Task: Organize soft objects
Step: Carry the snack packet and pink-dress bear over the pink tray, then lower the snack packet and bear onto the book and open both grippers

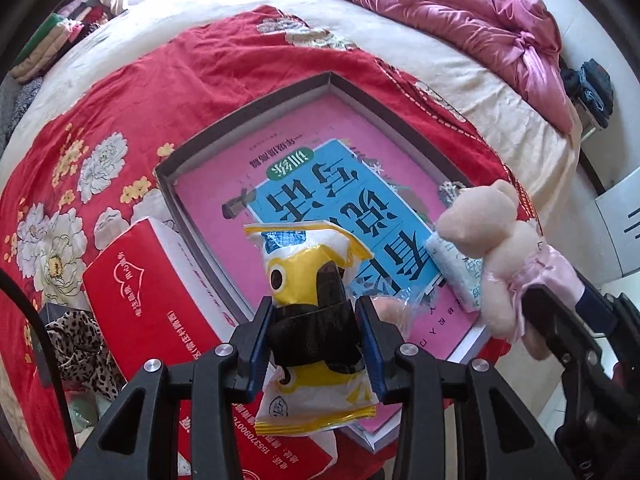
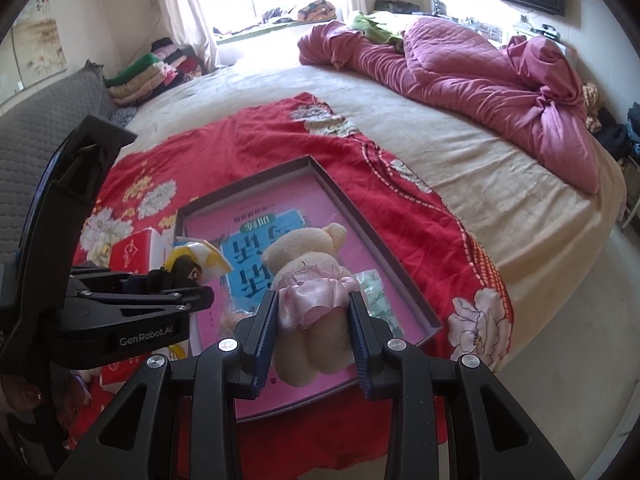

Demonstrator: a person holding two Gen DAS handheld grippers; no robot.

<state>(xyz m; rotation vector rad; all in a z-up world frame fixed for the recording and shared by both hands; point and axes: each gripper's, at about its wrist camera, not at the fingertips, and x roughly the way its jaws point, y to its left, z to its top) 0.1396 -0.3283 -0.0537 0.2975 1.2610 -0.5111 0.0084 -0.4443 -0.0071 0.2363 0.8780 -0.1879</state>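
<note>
1. On the bed, the shallow grey cardboard tray (image 2: 360, 216) with its pink printed liner holds only a small white tissue pack (image 1: 460, 272).
2. Right claw (image 2: 313, 336) clamps the beige plush bear in a pink satin skirt (image 2: 308, 256) above the tray.
3. Left claw (image 1: 316, 332) clamps the yellow-and-white plastic snack packet (image 1: 308, 256); neither looks placed yet.

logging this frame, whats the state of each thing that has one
left gripper: shut on the snack bag
snack bag: sealed, held above the tray
right gripper: shut on the teddy bear
teddy bear: held above the tray, head pointing away
tray: open, lying flat on the red blanket
tissue pack: lying in the tray
pink quilt: bunched up, unfolded
</note>
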